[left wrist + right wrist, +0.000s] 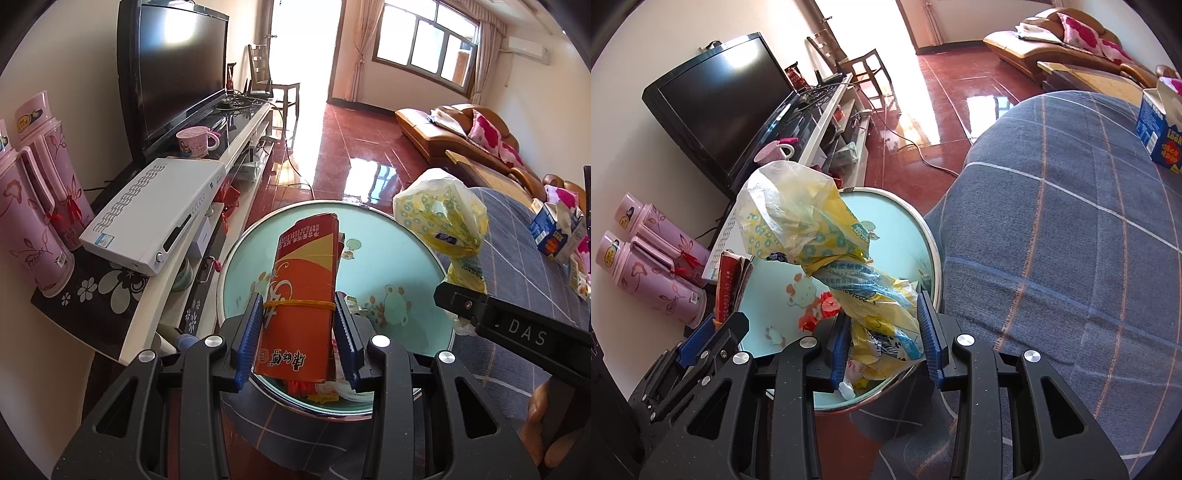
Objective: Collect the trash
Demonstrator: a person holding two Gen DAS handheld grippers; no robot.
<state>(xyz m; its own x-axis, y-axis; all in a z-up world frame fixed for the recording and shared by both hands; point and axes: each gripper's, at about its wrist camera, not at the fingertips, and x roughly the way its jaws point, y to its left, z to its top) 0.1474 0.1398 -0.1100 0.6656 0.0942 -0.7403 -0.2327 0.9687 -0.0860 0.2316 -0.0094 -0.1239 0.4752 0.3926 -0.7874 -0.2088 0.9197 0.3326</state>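
Observation:
My left gripper (297, 301) is shut on a flattened red packet bundle (306, 280) bound with a yellow rubber band. It holds the bundle upright over a round bin (236, 251) with a pale blue cartoon-print inside and a metal rim. Red wrappers (816, 314) lie in the bin. My right gripper (884, 317) is shut on a crumpled yellow plastic bag (798, 218), which stands up above the bin's rim (936, 254). The red bundle (729, 284) and left gripper (713, 332) show at the bin's left edge, and the bag (443, 214) and right gripper (480, 314) show on the right.
Left of the bin stands a TV stand (243, 147) with a TV (177, 81), a white set-top box (155, 214), a pink mug (194, 142) and two pink thermoses (33, 229). A blue checked cloth (1071, 240) with a blue carton (1160, 129) lies to the right. Red tiled floor and a sofa (461, 129) lie beyond.

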